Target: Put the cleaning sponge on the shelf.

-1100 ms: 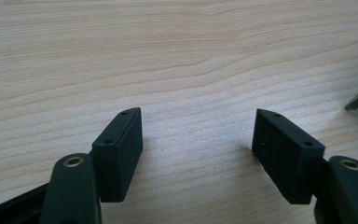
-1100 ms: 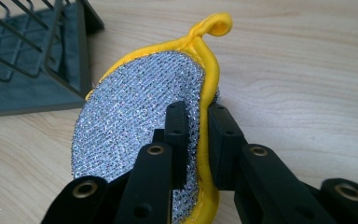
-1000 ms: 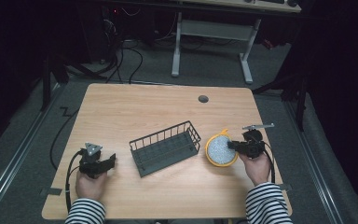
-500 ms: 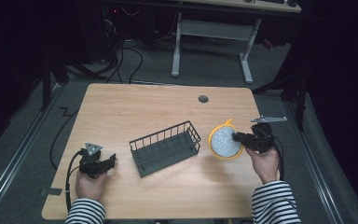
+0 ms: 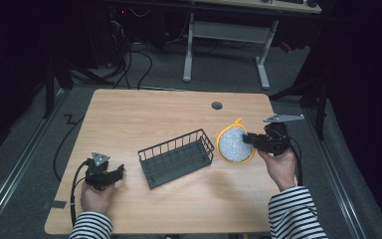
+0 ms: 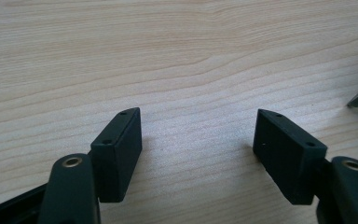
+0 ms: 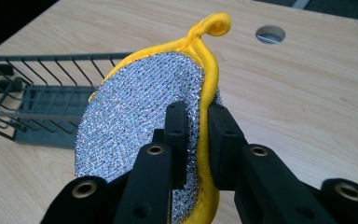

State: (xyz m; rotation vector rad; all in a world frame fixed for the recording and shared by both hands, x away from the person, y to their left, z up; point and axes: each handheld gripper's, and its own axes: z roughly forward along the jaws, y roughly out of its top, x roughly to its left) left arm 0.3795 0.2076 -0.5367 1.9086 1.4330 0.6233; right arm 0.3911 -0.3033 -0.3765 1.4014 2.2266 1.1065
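Here the right gripper (image 7: 196,140) holds the scrubber (image 7: 140,130), a round silver mesh pad with a yellow rim and a small loop, its jaws closed on the near edge. The pad hangs above the table (image 5: 129,114), just right of the wire basket (image 5: 176,157), at the right side of the scene. The likely step is to bring the pad over the basket and put it in. To do this well, I think the hand should carry the pad left until it is fully above the basket's opening, lower it between the wire walls, and only then open the jaws, because the soft rim can catch on the wires.

The left gripper (image 6: 198,140) rests at the near left, jaws wide with nothing between them.

The right gripper view shows how the pads pinch the rim. The high view shows the space between pad and basket, and both hands.
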